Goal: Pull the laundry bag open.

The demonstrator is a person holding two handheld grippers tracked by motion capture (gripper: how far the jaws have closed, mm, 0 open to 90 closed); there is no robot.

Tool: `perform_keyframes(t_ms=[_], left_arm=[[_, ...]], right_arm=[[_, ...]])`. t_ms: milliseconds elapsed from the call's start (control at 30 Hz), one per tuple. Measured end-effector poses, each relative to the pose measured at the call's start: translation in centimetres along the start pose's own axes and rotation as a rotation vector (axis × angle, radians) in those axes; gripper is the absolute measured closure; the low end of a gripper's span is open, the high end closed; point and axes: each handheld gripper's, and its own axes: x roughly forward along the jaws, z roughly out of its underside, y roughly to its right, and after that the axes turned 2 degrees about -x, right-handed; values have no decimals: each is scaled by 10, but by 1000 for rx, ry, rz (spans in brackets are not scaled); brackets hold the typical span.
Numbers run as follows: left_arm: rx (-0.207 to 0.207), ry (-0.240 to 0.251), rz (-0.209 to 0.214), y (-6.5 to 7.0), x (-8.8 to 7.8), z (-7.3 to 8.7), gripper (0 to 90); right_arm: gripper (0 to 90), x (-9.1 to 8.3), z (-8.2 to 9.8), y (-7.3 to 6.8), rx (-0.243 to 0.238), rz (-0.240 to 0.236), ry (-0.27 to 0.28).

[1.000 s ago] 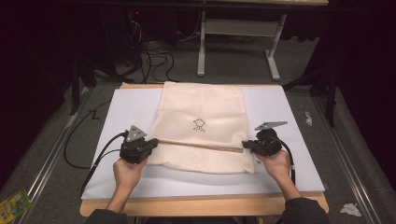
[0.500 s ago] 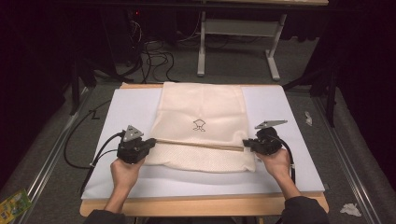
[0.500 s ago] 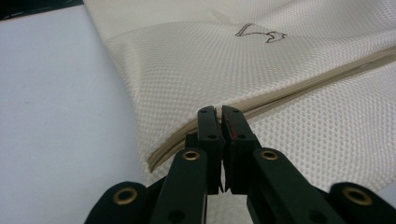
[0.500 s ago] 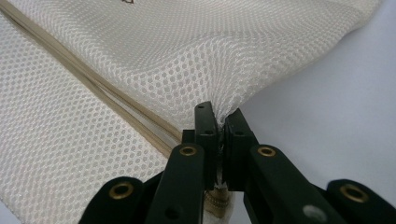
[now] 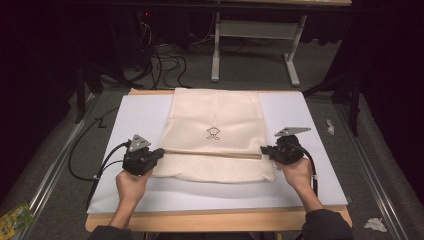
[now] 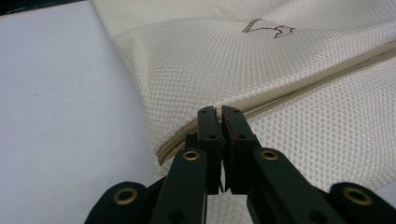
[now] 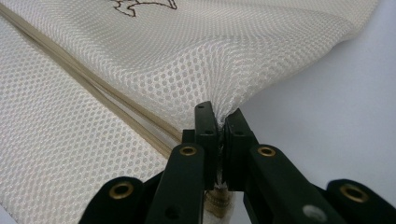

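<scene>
So I've got the cream mesh bag [image 5: 216,132] lying flat in the middle of the white mat [image 5: 310,185], near part folded back along the tan zipper edge [image 5: 210,152]. My left gripper [image 5: 159,152] is clamped tight on the fold's left end, mesh pinched between the jaws. Right gripper [image 5: 265,151] is the same, closed on the right end, where the mesh bunches up into the pinch.

What worries me: both bites look shallow, right at the fabric edge. If I pull the two ends unevenly, I'd guess one corner slips out and the fold goes crooked. The open weave could also snag on the jaws on release.
</scene>
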Motion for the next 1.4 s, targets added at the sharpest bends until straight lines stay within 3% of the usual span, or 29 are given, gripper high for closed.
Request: perform_keyframes(t_ms=[167,333,733,933,1000,1267,1400], left_arm=[[-2,-9,-11,-1,2,0,873],[-41,-33,-29,-14,3,5,873],[-31,-35,-25,-12,0,7,873],[-46,-40,-14,-13,2,10,873],[-42,-44,-30,-13,1,11,874],[-71,-60,-25,-16,-5,10,874],[-56,-67,-36,-12,-9,10,874]], right_arm=[[882,0,-1,1,5,-6,1],[883,-3,1,1,-6,17,8],[883,-2,1,2,-3,16,5],[883,-2,1,4,2,23,9],[884,-2,1,4,6,25,7],[885,0,1,4,15,39,4],[885,-1,4,4,19,43,10]])
